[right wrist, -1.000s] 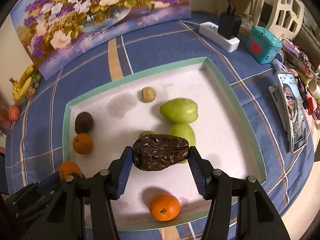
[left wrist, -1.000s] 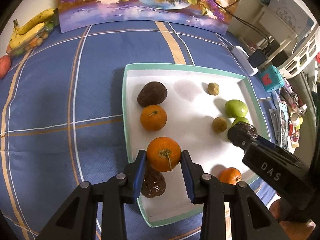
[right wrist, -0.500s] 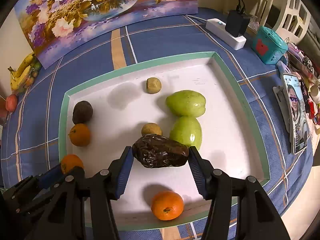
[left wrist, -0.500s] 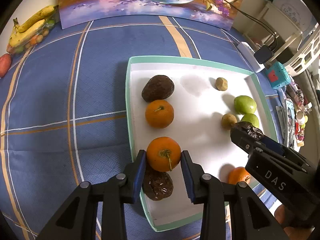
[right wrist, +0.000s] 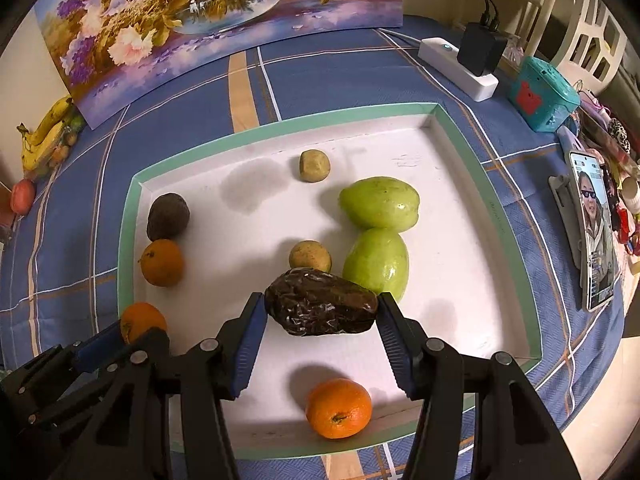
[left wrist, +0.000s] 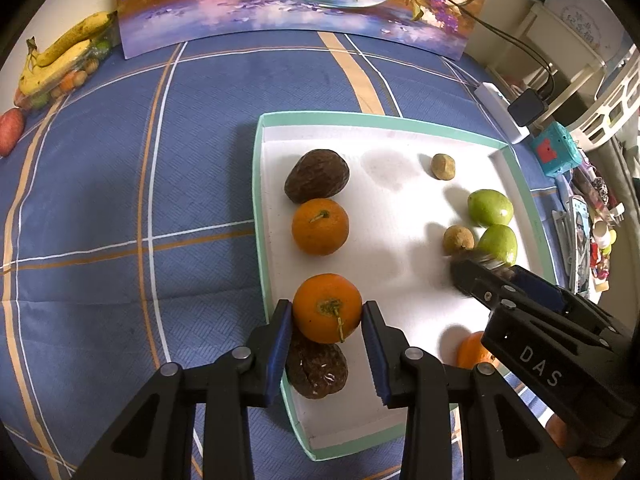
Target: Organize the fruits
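Observation:
A white tray with a green rim (left wrist: pixel 260 200) (right wrist: pixel 127 216) lies on the blue checked cloth. My left gripper (left wrist: pixel 327 312) is shut on an orange (left wrist: pixel 327 307) above the tray's left side, over a dark wrinkled fruit (left wrist: pixel 317 368). My right gripper (right wrist: pixel 321 312) is shut on a dark wrinkled fruit (right wrist: pixel 321 310) above the tray's middle. In the tray lie another dark fruit (left wrist: pixel 317 175), an orange (left wrist: pixel 320 226), two green fruits (right wrist: pixel 379 202) (right wrist: pixel 377 262), two small brown fruits (right wrist: pixel 314 165) (right wrist: pixel 310 256) and an orange (right wrist: pixel 338 407) by the near rim.
A flower painting (right wrist: pixel 208 12) stands at the back. Bananas (left wrist: pixel 60 54) and a red fruit (left wrist: pixel 10 130) lie at the far left. A power strip with a charger (right wrist: pixel 460 64), a teal box (right wrist: pixel 544 94) and a phone (right wrist: pixel 596 228) are at the right.
Both grippers have drawn back a little with their fruits still held; the tray and its fruits sit further off in both views.

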A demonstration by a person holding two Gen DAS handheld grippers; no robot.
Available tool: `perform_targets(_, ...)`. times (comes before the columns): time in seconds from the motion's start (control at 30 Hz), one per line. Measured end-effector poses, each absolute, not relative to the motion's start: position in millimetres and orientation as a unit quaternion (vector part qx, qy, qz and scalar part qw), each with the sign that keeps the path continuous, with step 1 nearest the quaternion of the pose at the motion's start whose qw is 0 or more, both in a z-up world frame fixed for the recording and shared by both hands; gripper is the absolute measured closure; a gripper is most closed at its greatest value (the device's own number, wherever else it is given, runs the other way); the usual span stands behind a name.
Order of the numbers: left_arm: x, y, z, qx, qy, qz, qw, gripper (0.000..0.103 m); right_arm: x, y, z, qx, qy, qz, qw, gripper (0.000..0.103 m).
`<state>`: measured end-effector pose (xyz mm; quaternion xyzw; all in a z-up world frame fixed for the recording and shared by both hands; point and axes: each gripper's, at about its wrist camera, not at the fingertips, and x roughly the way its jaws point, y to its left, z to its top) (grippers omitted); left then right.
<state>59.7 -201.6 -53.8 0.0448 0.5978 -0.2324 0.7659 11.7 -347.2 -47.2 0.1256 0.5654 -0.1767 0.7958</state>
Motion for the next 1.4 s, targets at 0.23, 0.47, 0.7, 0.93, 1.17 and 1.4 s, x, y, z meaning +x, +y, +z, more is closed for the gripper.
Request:
perform_targets(0.23,58.7,-196.2,-50.9,0.037,0.598,-0.231,0.766,0.064,11.3,-345.8,-46.8,0.13,0.565,-0.175,0.796,0.045)
perform_targets(0.47,56.0,-189.6,-42.4,0.027,0.592,-0.238,0.769,0.064,8.6,-342.4,-42.7,0.129,0.558,-0.176,0.801,0.045)
perform_targets(0.7,56.5,-169.2,-33.6,0.01,0.591,-0.213,0.778,0.064,2.0,-338.7,-40.5,0.131,0.552,-0.174,0.805,0.045)
perform_targets(0.93,65.5,-125.5,-26.5,-0.008,0.58,-0.138,0.803,0.037,-6.4,-330.8,-39.1,0.126,0.548,-0.165,0.811,0.045)
perform_targets(1.17,55.6,-94.2,-9.5,-0.01,0.549,-0.115,0.828,0.001,-12.8,-317.1,-34.8,0.119,0.54,-0.144,0.82,0.032)
perform_targets(1.4,37.1,-72.7,10.4,-0.009,0.513,-0.113,0.851,0.0,-22.4,-297.2,-24.7,0.111,0.526,-0.108,0.836,0.018)
